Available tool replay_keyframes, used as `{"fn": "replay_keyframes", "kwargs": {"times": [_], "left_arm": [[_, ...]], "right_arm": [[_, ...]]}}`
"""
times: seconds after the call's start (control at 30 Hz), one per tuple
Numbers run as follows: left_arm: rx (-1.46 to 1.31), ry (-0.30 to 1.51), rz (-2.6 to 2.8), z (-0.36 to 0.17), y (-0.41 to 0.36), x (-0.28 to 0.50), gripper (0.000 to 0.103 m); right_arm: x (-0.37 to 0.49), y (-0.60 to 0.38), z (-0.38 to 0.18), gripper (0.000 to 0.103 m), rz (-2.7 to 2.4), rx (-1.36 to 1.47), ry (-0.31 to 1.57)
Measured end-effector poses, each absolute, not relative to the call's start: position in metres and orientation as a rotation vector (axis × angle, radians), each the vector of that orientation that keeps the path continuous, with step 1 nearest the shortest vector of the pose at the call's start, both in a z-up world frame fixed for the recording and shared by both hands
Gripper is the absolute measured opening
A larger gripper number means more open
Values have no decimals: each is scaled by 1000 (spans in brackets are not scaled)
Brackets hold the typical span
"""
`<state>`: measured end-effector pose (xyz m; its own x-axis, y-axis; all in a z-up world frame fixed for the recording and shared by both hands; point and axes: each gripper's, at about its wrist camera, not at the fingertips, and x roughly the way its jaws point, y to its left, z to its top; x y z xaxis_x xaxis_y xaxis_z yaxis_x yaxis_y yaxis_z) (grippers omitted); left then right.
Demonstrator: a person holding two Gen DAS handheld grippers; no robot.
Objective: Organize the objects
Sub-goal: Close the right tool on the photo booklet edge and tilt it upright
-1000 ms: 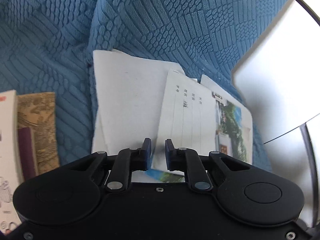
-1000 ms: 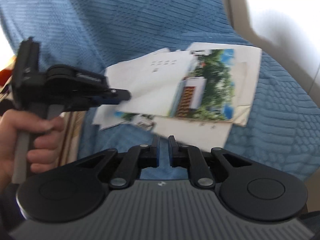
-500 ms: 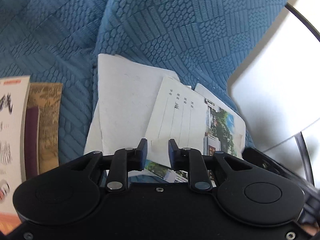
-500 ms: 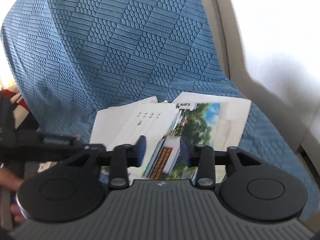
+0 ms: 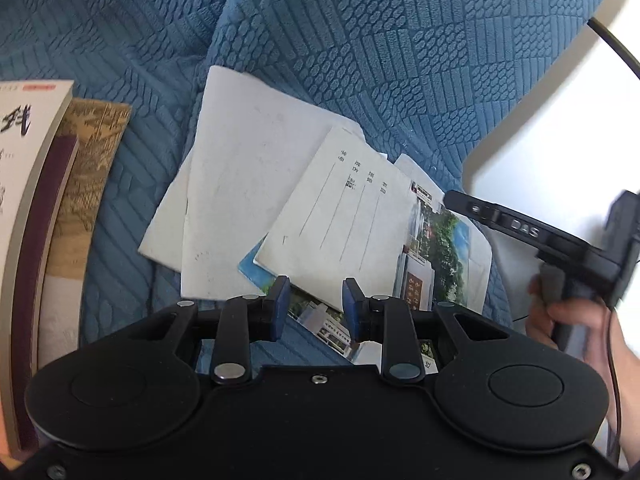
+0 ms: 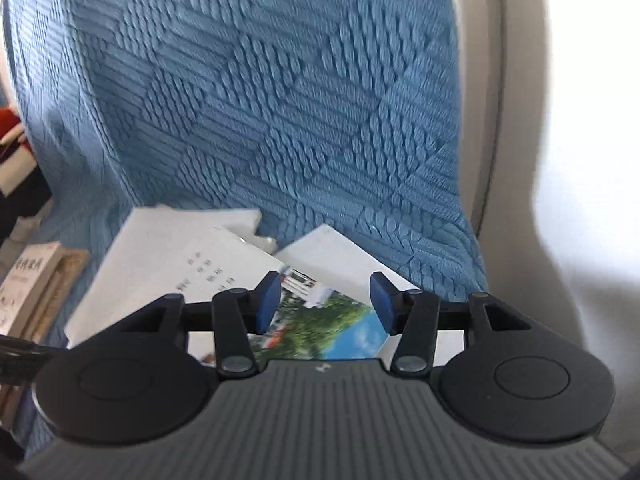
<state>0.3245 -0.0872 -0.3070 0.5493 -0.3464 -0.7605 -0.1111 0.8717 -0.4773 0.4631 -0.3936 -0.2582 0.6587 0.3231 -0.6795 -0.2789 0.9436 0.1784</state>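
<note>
A loose pile of white cards and picture postcards (image 5: pixel 332 216) lies on the blue textured sofa cover (image 5: pixel 360 40). My left gripper (image 5: pixel 316 300) hovers over the pile's near edge, open by a narrow gap, with nothing pinched. A lined white card (image 5: pixel 344 220) lies just beyond its fingertips. My right gripper (image 6: pixel 325 300) hangs low over a postcard with trees and sky (image 6: pixel 332 328). Its jaws are opening and nothing is pressed between the pads. In the left wrist view the right gripper (image 5: pixel 520 228) reaches in from the right, held by a hand (image 5: pixel 568 320).
Books (image 5: pixel 36 208) are stacked at the left of the pile, a tan one (image 5: pixel 88 184) underneath; the right wrist view shows the books (image 6: pixel 28 280) too. A pale sofa frame (image 6: pixel 492 120) and a white wall bound the right side. A black cable (image 5: pixel 612 44) runs there.
My right gripper went from shut to open and swung across to the pile's right side, low over the picture postcard. The left gripper opened slightly and shifted a little; the pile stayed put.
</note>
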Motion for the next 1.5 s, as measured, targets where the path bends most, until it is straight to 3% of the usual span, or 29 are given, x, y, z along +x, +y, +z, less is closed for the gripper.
{"fn": "replay_keyframes", "kwargs": {"times": [0.23,0.43,0.6,0.7,0.9,1.03,1.5], "left_arm": [[-512,999,-197,-309,-92,325,28],[-489,985,-208,-311,-94,322,27],[-505,983,-221,-312,-90,322,27],[-521,982,-224,-312,-88,322,27],[-529,980,-234,-311,-86,323,27],[-579,990,-230,-314,-79,325,25],[-718,1027,-230,-320,-49,325,27]], "right_arm": [[483,-400,-267,54,456,63,901],[485,-418,-263,54,577,242,1043],[469,-428,-258,53,601,339,1039],[464,-436,-248,38,594,394,1003],[456,-434,-233,36,632,317,1024],[451,-431,-232,22,663,299,1051],[398,-415,-234,5,548,459,1073]]}}
